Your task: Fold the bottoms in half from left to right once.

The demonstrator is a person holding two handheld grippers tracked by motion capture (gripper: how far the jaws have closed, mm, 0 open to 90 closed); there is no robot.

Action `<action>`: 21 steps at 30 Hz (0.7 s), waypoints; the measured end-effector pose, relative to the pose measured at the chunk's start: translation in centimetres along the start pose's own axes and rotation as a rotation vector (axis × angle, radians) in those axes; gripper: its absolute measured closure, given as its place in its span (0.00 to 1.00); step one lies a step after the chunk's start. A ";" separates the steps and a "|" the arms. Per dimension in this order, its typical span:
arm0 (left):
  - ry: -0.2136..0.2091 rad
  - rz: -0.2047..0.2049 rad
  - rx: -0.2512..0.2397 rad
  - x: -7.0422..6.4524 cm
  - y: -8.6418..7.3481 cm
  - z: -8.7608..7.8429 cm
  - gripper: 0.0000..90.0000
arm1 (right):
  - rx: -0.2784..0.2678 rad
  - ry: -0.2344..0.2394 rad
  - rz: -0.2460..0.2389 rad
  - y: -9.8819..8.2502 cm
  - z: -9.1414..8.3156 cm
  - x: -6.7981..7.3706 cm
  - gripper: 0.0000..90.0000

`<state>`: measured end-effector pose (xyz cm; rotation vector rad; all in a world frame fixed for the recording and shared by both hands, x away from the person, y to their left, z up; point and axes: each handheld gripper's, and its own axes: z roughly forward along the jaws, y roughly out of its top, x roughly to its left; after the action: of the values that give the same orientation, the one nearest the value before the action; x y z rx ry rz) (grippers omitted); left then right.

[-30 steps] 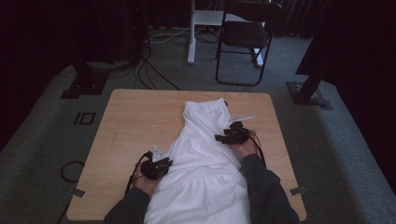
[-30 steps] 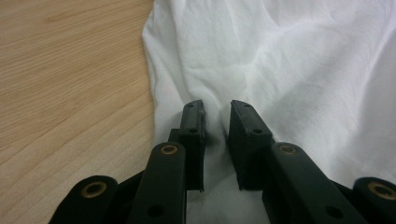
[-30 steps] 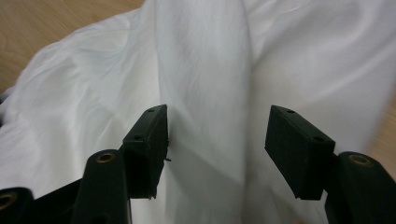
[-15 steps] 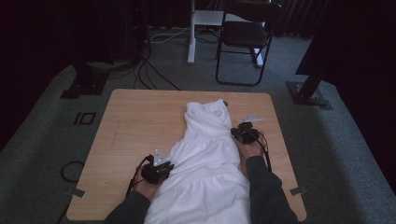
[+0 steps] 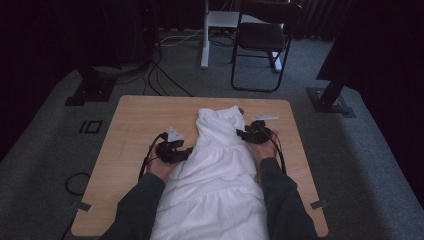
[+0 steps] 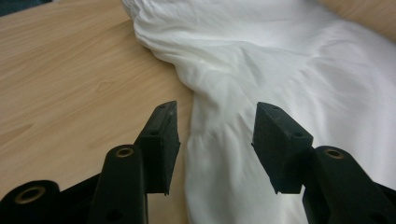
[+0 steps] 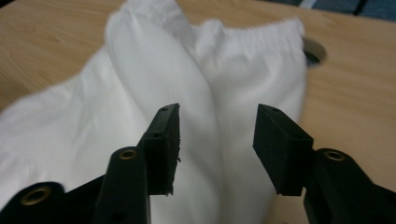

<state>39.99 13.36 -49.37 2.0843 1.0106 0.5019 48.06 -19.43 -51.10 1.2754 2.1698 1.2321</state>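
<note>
A white gathered garment (image 5: 215, 175) lies lengthwise on the wooden table (image 5: 135, 120), its elastic top at the far end. My left gripper (image 5: 186, 152) sits at the cloth's left edge, and its jaws have just been opening. In the left gripper view the left gripper (image 6: 217, 112) stands open over the garment's (image 6: 289, 60) folded edge, with the pads clear of it. My right gripper (image 5: 242, 134) is at the cloth's right edge near the top, and its jaws have also just been opening. In the right gripper view the right gripper (image 7: 217, 109) is open facing an upright fold of the garment (image 7: 140, 84), without pressing on it.
A round cable hole (image 7: 313, 53) in the table lies just right of the garment's top. Beyond the table stand a black folding chair (image 5: 262, 42), a white desk leg (image 5: 205, 35) and floor cables (image 5: 160, 75). Bare wood (image 6: 70, 70) lies to the left of the cloth.
My left gripper moved farther up the table along the cloth's left edge. My right gripper came off the garment's right side, and the cloth's top now looks narrower.
</note>
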 end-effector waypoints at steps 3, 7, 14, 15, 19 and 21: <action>-0.003 0.004 0.038 0.1 0.3 2.0 0.56 | 0.013 0.063 -0.026 1.6 1.7 0.4 0.50; -0.009 0.001 0.090 -0.1 -0.3 4.2 0.56 | 0.043 0.083 0.032 2.3 4.1 0.3 0.46; -0.039 -0.004 0.107 -0.7 -0.8 5.1 0.53 | 0.041 -0.002 -0.109 3.5 2.7 1.1 0.99; -0.046 -0.006 0.113 -0.7 -0.9 5.2 0.53 | -0.034 -0.058 -0.126 4.0 1.4 1.1 0.99; -0.061 -0.021 0.159 -0.9 -1.6 5.9 0.52 | -0.161 -0.280 -0.133 4.1 -1.6 0.5 0.91; -0.061 -0.023 0.151 -0.9 -1.8 6.0 0.52 | -0.064 -0.316 -0.077 2.9 -0.6 -0.6 0.81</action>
<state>42.19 10.61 -54.60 2.2049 1.0636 0.3573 49.59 -19.58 -48.45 1.2528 1.9204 0.9861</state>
